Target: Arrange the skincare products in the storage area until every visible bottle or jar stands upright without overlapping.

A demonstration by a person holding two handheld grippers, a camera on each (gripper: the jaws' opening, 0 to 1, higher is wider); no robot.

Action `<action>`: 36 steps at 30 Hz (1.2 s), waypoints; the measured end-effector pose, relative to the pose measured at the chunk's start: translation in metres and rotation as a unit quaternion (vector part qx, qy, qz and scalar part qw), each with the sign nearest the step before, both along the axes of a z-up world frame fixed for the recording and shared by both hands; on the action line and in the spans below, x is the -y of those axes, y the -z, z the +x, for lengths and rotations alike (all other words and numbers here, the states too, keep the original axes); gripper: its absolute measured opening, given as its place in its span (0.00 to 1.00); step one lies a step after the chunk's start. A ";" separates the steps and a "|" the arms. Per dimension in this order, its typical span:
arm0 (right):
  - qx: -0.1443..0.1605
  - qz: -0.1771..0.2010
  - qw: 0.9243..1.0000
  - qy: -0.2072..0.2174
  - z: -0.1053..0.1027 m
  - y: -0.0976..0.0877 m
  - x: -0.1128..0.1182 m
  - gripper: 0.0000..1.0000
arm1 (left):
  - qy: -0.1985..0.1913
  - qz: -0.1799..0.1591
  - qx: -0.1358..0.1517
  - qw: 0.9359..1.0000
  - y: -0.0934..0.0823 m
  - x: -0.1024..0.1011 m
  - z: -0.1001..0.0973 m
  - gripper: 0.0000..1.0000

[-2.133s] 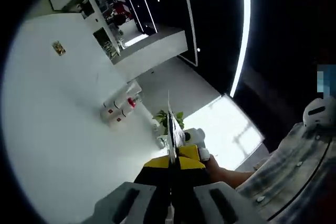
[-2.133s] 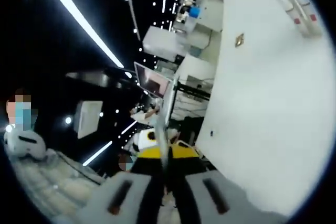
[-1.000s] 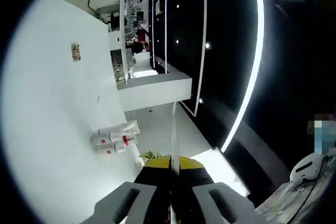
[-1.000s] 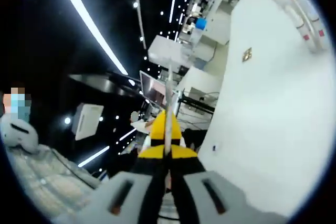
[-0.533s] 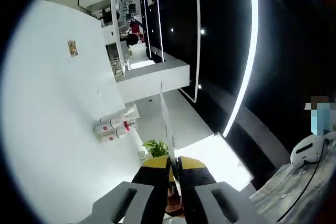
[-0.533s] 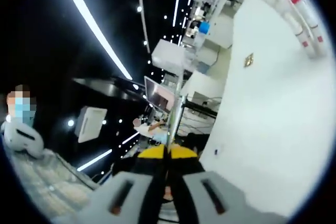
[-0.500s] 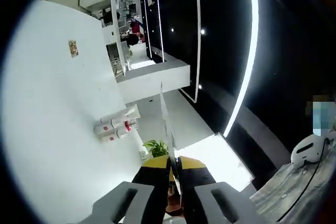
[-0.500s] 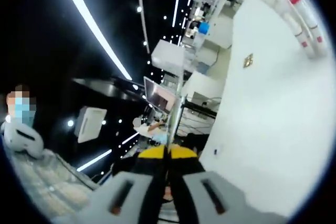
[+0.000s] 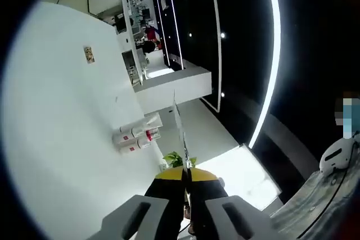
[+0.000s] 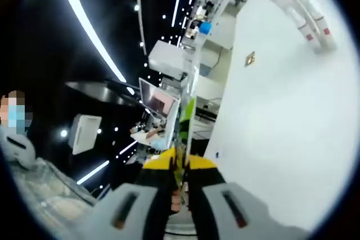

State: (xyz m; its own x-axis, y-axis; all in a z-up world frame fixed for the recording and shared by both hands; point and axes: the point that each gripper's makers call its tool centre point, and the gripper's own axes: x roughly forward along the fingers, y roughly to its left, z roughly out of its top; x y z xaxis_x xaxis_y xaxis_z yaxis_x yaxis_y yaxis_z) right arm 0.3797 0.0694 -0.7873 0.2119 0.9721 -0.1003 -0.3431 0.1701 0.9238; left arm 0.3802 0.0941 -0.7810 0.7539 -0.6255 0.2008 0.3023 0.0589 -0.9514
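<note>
Several white skincare bottles with red caps and labels sit in a tight cluster on the white table, and they look to be lying side by side. My left gripper is held in the air well away from them, its jaws shut with nothing between them. In the right gripper view the same bottles appear at the far top right of the table. My right gripper is also in the air, far from them, its jaws shut and holding nothing.
A small card lies flat on the table, also seen as the card in the right gripper view. A green plant stands past the table edge. Shelves and desks fill the dark room behind. A person stands close by.
Both views have shifted and rolled a little with the hands. The bottles and the card lie where they were. Both grippers stay shut.
</note>
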 end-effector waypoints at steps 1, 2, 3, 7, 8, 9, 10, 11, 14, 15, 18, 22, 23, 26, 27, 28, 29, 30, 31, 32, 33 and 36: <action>-0.005 -0.001 1.000 -0.001 -0.002 0.003 0.001 0.08 | 0.000 -0.012 -0.003 1.000 -0.001 0.001 0.001 0.00; -0.012 -0.005 1.000 -0.006 -0.007 0.007 0.001 0.08 | -0.003 -0.025 -0.003 1.000 -0.001 0.001 0.003 0.00; -0.015 -0.012 1.000 -0.012 -0.010 0.010 0.001 0.09 | -0.004 -0.024 -0.002 1.000 -0.001 0.001 0.005 0.00; -0.005 -0.026 1.000 -0.016 -0.010 0.013 0.005 0.12 | -0.008 -0.025 -0.003 1.000 0.000 0.000 0.014 0.00; -0.004 -0.026 1.000 -0.015 -0.007 0.013 0.005 0.12 | -0.009 -0.027 -0.004 1.000 0.000 -0.002 0.017 0.00; -0.004 -0.026 1.000 -0.013 -0.005 0.013 0.006 0.12 | -0.010 -0.029 -0.004 1.000 0.000 -0.003 0.019 0.00; -0.004 -0.028 1.000 -0.006 0.000 0.015 0.006 0.13 | -0.012 -0.030 -0.003 0.999 0.000 -0.005 0.022 0.00; -0.004 -0.029 1.000 -0.002 0.003 0.015 0.006 0.14 | -0.013 -0.031 -0.003 0.999 0.000 -0.006 0.025 0.00; -0.005 -0.031 0.999 0.008 0.012 0.017 0.006 0.15 | -0.012 -0.025 -0.001 1.000 -0.003 -0.008 0.033 0.00; -0.007 -0.030 0.999 0.013 0.015 0.017 0.007 0.16 | -0.010 -0.024 -0.001 1.000 -0.003 -0.008 0.036 0.00; -0.010 -0.033 0.999 0.026 0.021 0.019 0.009 0.19 | -0.009 -0.019 -0.002 1.000 0.000 -0.010 0.043 0.00; -0.011 -0.042 0.999 0.029 0.019 0.025 0.016 0.19 | -0.011 -0.021 -0.008 1.000 0.002 -0.012 0.055 0.00; -0.013 -0.046 0.998 0.029 0.019 0.028 0.018 0.20 | -0.010 -0.021 -0.009 1.000 0.001 -0.011 0.058 0.00; -0.016 -0.057 0.998 0.034 0.019 0.035 0.024 0.21 | -0.006 -0.009 -0.011 1.000 0.005 -0.009 0.064 0.00; -0.016 -0.058 0.998 0.036 0.019 0.036 0.025 0.21 | -0.006 -0.005 -0.015 1.000 0.008 -0.009 0.066 0.00; -0.020 -0.059 0.997 0.038 0.019 0.038 0.027 0.22 | -0.008 0.000 -0.020 1.000 0.013 -0.010 0.071 0.00; -0.023 -0.062 0.997 0.039 0.018 0.040 0.029 0.22 | -0.010 0.005 -0.024 1.000 0.016 -0.011 0.074 0.00; -0.023 -0.064 0.997 0.039 0.018 0.041 0.030 0.22 | -0.012 0.007 -0.029 0.999 0.019 -0.012 0.078 0.00; -0.024 -0.066 0.997 0.038 0.017 0.043 0.030 0.23 | -0.013 0.012 -0.033 0.999 0.023 -0.013 0.083 0.00; -0.026 -0.069 0.997 0.037 0.015 0.044 0.031 0.23 | -0.014 0.018 -0.036 0.999 0.026 -0.013 0.087 0.00; -0.027 -0.070 0.997 0.036 0.015 0.045 0.032 0.23 | -0.014 0.020 -0.042 0.999 0.030 -0.014 0.093 0.00; -0.034 -0.074 0.996 0.038 0.015 0.048 0.039 0.23 | -0.016 0.033 -0.053 0.998 0.042 -0.018 0.107 0.00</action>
State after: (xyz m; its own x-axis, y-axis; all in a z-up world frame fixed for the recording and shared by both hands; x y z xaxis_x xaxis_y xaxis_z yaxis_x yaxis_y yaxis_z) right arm 0.3943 0.0303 -0.8350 0.2731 0.9268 -0.2578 -0.2620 0.3295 0.9071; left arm 0.4875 0.1121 -0.8226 0.7882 -0.6104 0.0781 0.1979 0.1313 -0.9714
